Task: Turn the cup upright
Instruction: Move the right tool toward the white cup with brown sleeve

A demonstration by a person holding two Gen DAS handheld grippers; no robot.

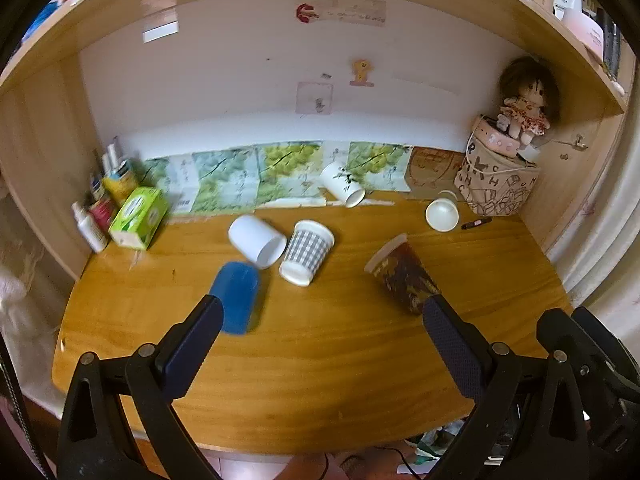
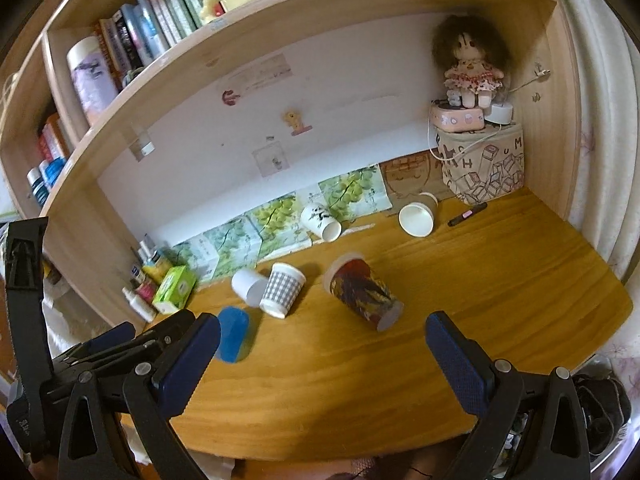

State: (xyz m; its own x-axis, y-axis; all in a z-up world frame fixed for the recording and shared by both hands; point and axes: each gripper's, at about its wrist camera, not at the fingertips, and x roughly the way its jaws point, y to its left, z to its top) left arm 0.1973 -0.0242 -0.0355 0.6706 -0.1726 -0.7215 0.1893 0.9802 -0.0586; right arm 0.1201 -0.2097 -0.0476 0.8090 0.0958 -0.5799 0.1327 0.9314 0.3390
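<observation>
Several cups lie on their sides on the wooden desk (image 1: 320, 352): a blue cup (image 1: 237, 297) (image 2: 234, 333), a plain white cup (image 1: 258, 241) (image 2: 249, 286), a grey checked cup (image 1: 308, 251) (image 2: 283, 289), a dark patterned paper cup (image 1: 402, 272) (image 2: 364, 296), a white cup with a plant print (image 1: 343, 183) (image 2: 321, 221) and a small white cup (image 1: 442, 213) (image 2: 418, 216). My left gripper (image 1: 322, 324) is open and empty above the desk's front, the blue cup by its left finger. My right gripper (image 2: 322, 340) is open and empty, just before the dark cup.
A green box (image 1: 139, 218) and small bottles (image 1: 92, 224) stand at the back left. A patterned fabric box (image 1: 496, 184) with a doll (image 1: 524, 108) on top stands at the back right, a marker (image 1: 476, 223) before it. Picture cards (image 1: 280, 172) line the back wall. Shelves are overhead.
</observation>
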